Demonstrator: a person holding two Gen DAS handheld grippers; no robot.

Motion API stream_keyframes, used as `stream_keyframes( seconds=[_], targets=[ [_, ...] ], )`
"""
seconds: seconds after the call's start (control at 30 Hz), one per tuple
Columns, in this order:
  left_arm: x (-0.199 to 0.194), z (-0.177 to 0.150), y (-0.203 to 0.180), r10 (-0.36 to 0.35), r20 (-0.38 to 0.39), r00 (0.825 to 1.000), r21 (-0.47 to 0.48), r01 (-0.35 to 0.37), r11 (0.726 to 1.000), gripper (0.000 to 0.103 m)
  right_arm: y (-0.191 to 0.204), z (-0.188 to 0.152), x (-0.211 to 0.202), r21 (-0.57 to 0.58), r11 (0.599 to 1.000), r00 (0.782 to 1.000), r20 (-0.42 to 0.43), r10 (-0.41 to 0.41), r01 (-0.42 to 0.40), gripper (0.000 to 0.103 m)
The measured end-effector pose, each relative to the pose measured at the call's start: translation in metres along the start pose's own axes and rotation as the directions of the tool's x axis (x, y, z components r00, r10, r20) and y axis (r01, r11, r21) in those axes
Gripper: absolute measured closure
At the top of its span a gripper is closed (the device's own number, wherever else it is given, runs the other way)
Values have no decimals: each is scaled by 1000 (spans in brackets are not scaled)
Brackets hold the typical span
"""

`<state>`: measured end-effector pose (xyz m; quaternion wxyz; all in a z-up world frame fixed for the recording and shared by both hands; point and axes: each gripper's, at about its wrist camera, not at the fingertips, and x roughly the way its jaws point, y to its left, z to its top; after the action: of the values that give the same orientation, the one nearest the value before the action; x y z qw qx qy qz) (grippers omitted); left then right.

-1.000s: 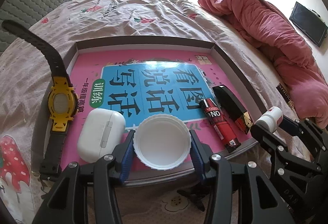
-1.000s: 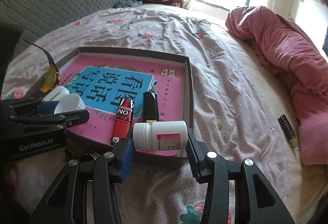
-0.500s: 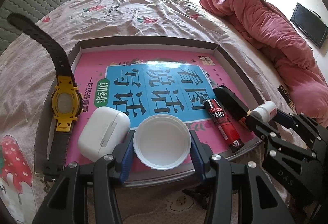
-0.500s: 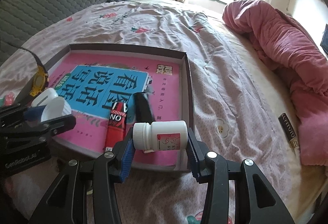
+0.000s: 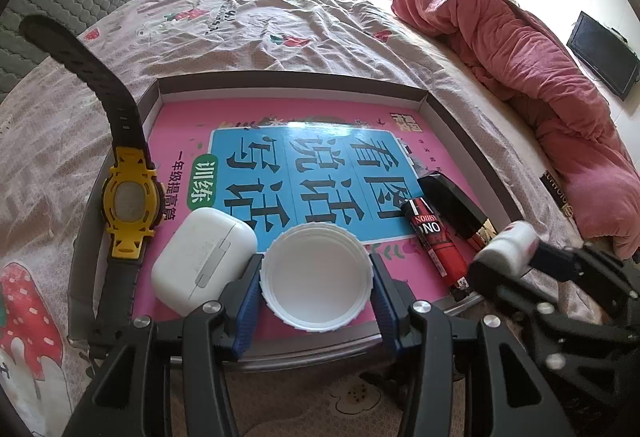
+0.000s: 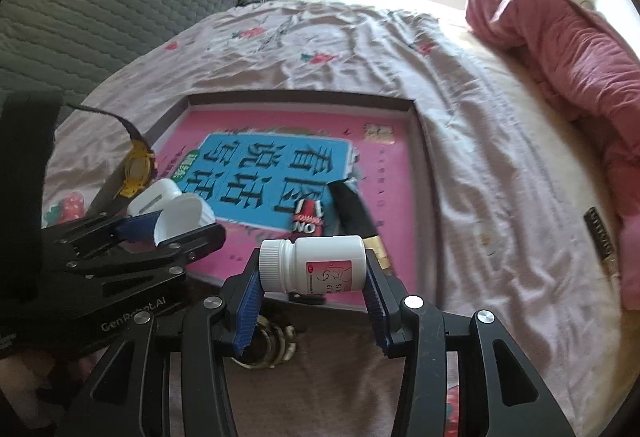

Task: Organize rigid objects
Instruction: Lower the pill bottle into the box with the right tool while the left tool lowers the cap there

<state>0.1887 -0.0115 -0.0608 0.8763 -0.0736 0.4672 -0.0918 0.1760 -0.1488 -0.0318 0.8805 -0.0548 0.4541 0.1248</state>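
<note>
Left wrist view: left gripper (image 5: 316,291) clamped on a white ribbed lid (image 5: 316,277), open side facing the camera, blue pads touching both sides. Lid sits over the near edge of the shallow tray (image 5: 288,82), which lies on the bed (image 5: 240,17). Pink and blue book (image 5: 304,165) lines the tray floor. White earbud case (image 5: 202,261) just left of the lid, near edge of tray. Yellow watch (image 5: 130,207) with black strap draped over the tray's left wall. Red tube (image 5: 436,243) and black box (image 5: 452,203) lie side by side near the tray's near right corner. Right gripper enters at right edge, blurred, with a white bottle (image 5: 508,245).

Right wrist view: right gripper (image 6: 312,279) closed on the white bottle (image 6: 312,263), held sideways, cap to the left, label facing camera, above the tray's near edge (image 6: 304,95). Left gripper (image 6: 176,227) at left with the lid (image 6: 182,215). Rings (image 6: 268,345) on the bed, below the tray's near edge. Pink duvet (image 6: 560,49) bunched along the bed's right side.
</note>
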Motion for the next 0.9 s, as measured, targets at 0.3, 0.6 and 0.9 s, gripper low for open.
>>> stream_keyframes(
  seconds=[0.3,0.6,0.9],
  targets=[
    [-1,0,-1,-6,1,1000,-6,6,1000,53,-6,4,20,31,999,999,-46,-24,25,56],
    [-1,0,-1,-3,3,1000,-4,3,1000,53,-23,9,26,61,991,991,-65,-117,121,56],
    [-1,0,-1,0,6,1000,-1,0,1000,53,-26,10,37,58,989,987,-92,-128,133,55]
  ],
)
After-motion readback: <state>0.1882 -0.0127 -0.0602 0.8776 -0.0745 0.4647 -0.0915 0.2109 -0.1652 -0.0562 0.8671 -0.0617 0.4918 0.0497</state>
